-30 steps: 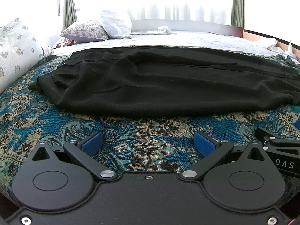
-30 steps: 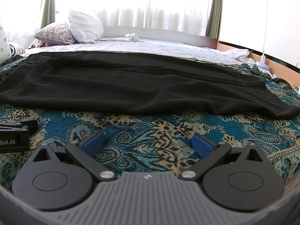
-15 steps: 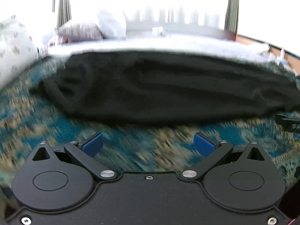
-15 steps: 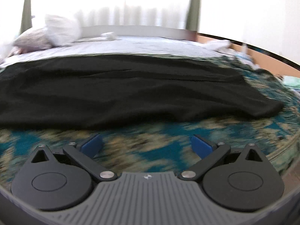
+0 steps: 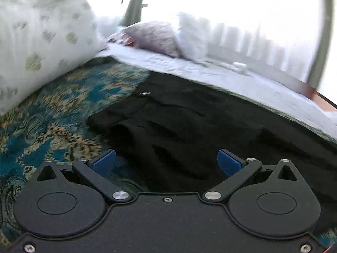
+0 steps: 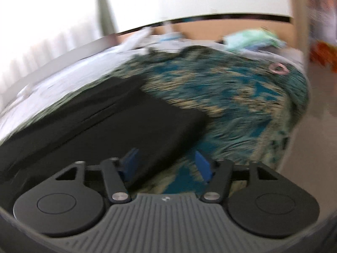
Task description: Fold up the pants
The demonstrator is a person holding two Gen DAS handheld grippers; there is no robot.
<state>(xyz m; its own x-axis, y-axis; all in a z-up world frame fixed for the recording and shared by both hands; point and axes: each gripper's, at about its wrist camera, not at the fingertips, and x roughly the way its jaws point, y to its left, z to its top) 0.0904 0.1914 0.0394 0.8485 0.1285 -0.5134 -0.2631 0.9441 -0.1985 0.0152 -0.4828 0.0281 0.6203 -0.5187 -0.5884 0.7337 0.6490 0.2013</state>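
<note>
Black pants point(image 5: 200, 126) lie spread flat on a teal and gold patterned bedspread point(image 5: 52, 126). My left gripper point(image 5: 166, 162) is open and empty, just above the waist end of the pants near its left edge. In the right wrist view the leg-hem end of the pants point(image 6: 126, 122) lies to the left. My right gripper point(image 6: 167, 166) is partly open and empty, its jaws on either side of the hem's near corner. Both views are blurred by motion.
A white floral pillow point(image 5: 42, 42) lies at the left, more pillows point(image 5: 155, 38) at the headboard. A white sheet point(image 5: 231, 78) lies beyond the pants. The bed's right edge point(image 6: 294, 109) drops to the floor, with a pink ring point(image 6: 278, 67) and loose clothes point(image 6: 252, 38) near it.
Both grippers moved apart and forward: the left to the waist end, the right to the hem end. The right jaws have narrowed. The pants have not moved.
</note>
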